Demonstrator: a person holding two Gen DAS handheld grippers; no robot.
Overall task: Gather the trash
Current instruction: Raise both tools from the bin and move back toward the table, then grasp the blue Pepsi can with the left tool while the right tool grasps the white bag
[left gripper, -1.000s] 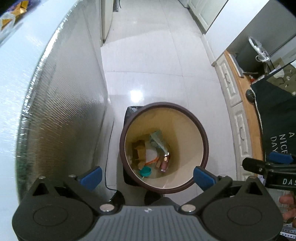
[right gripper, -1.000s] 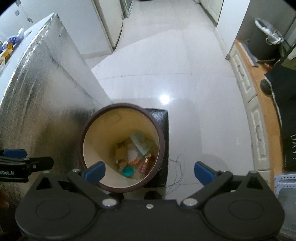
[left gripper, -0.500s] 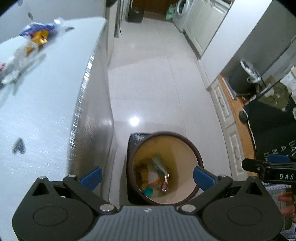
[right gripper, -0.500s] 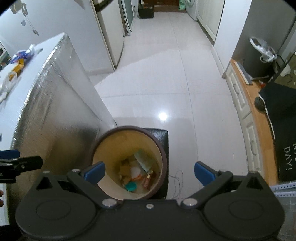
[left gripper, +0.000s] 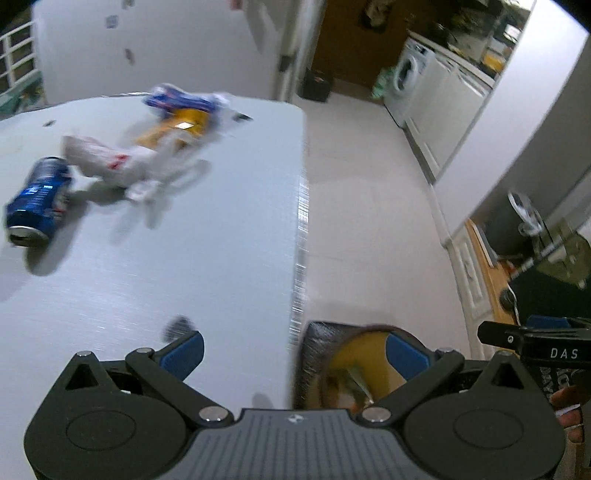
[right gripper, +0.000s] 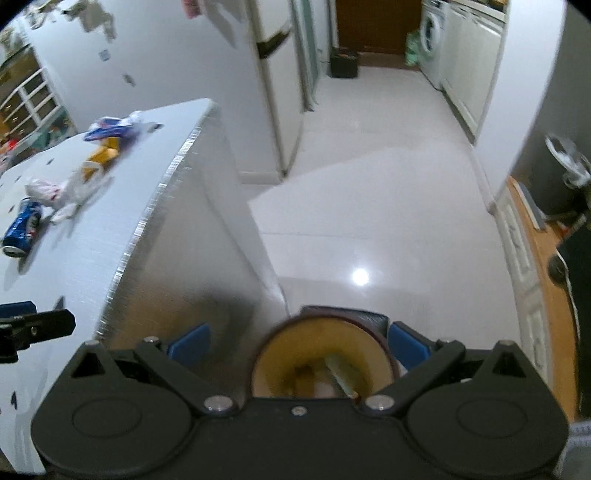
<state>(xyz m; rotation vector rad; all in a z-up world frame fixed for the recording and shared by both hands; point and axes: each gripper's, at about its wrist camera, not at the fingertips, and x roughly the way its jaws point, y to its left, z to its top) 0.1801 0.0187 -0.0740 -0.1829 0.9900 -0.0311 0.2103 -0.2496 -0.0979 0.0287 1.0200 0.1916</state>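
Observation:
A brown-rimmed trash bin (left gripper: 354, 369) with trash inside stands on the floor beside the white table (left gripper: 184, 258); it also shows in the right wrist view (right gripper: 321, 362). On the table lie a blue can (left gripper: 38, 201), a crumpled white bag (left gripper: 118, 162), an orange packet (left gripper: 177, 129) and a blue wrapper (left gripper: 177, 101). The can (right gripper: 22, 225) and wrappers (right gripper: 107, 129) show in the right wrist view too. My left gripper (left gripper: 293, 350) is open and empty over the table edge. My right gripper (right gripper: 299, 341) is open and empty above the bin.
White tiled floor (right gripper: 369, 184) runs down a corridor to a washing machine (right gripper: 430, 29) and cabinets. A fridge (right gripper: 273, 74) stands behind the table. A wooden bench with dark cloth (right gripper: 569, 277) is at the right.
Both grippers have risen and tilted up from over the bin. The table top with its trash has come into view, and the bin has dropped to the bottom of both views.

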